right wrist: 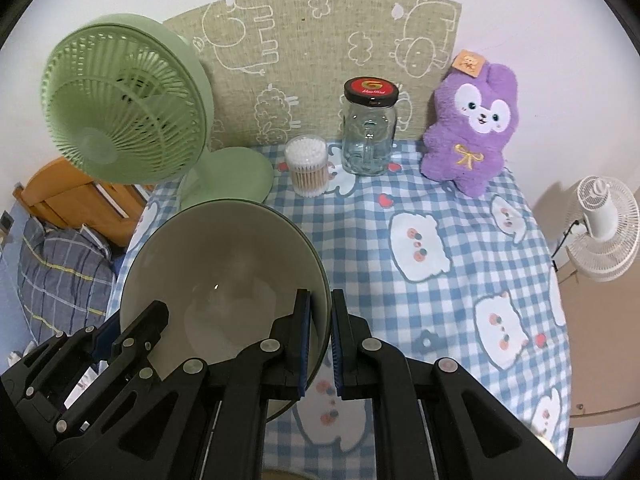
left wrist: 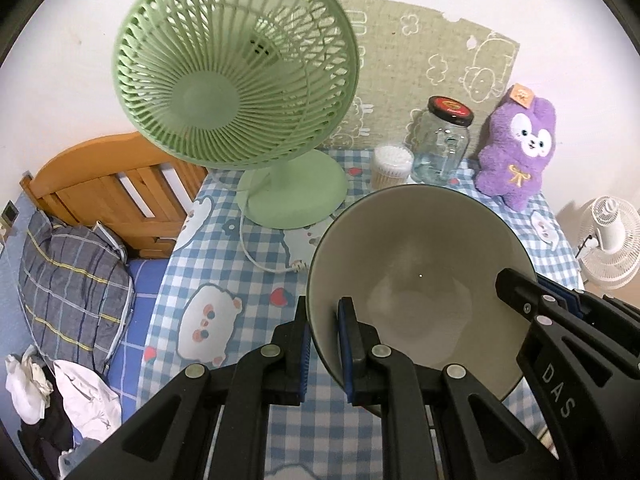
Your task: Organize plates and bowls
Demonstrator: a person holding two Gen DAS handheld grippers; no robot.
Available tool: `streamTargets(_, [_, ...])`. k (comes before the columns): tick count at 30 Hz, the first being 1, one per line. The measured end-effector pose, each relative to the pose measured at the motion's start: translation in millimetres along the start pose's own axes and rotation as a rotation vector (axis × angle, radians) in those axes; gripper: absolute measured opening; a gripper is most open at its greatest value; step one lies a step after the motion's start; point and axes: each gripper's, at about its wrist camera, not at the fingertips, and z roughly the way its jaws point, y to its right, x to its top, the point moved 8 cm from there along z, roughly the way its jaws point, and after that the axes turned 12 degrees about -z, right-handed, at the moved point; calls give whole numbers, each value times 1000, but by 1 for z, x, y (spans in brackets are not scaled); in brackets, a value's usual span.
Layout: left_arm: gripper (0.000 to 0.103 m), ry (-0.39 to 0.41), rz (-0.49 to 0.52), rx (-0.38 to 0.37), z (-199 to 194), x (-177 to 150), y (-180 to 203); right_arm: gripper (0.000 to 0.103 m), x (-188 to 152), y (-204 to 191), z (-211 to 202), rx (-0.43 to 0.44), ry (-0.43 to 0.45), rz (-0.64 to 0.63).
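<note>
Two grippers hold one bowl [left wrist: 416, 280] above the table [left wrist: 224, 288], which is covered in a blue-and-white checked cloth printed with cartoon animals.

Left gripper [left wrist: 324, 344]: closed on the bowl's rim at the bowl's 9 o'clock edge, one blue pad outside the wall and one inside.

Right gripper [right wrist: 320, 340]: clamped on the opposite rim, at the bowl's 3 o'clock edge, in the same manner; seen from the left wrist, it appears at 4 o'clock, its fingers over the rim.

The bowl is pale inside, darker green outside, empty, and tilted slightly toward the cameras. It sits clear of the cloth, with the table surface visible beneath its lower edge.

Beyond the bowl, along the table's far edge:
- Green desk fan [right wrist: 128, 100] at 10 o'clock, its cord [left wrist: 256, 256] trailing across the cloth.
- Tub of cotton swabs [right wrist: 307, 166] at 12 o'clock.
- Glass jar [right wrist: 370, 132] with a black-and-red lid, just beside the swabs.
- Purple plush rabbit [right wrist: 472, 124] at 1 o'clock, leaning against the wall.

A beige mat [right wrist: 320, 52] with outlined animals stands behind these items. Off the table, a wooden bed frame [left wrist: 112, 188] with a plaid pillow [left wrist: 72, 280] lies at 9 o'clock; a white fan [right wrist: 600, 228] stands at 3 o'clock.
</note>
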Motion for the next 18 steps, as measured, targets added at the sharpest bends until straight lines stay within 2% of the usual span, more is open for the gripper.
streamTargets(11, [10, -4, 35, -21, -42, -21, 2, 12, -27, 0, -49, -32, -7, 9])
streamTargets(18, [11, -33, 52, -19, -51, -43, 0, 12, -50, -2, -59, -35, -42, 14])
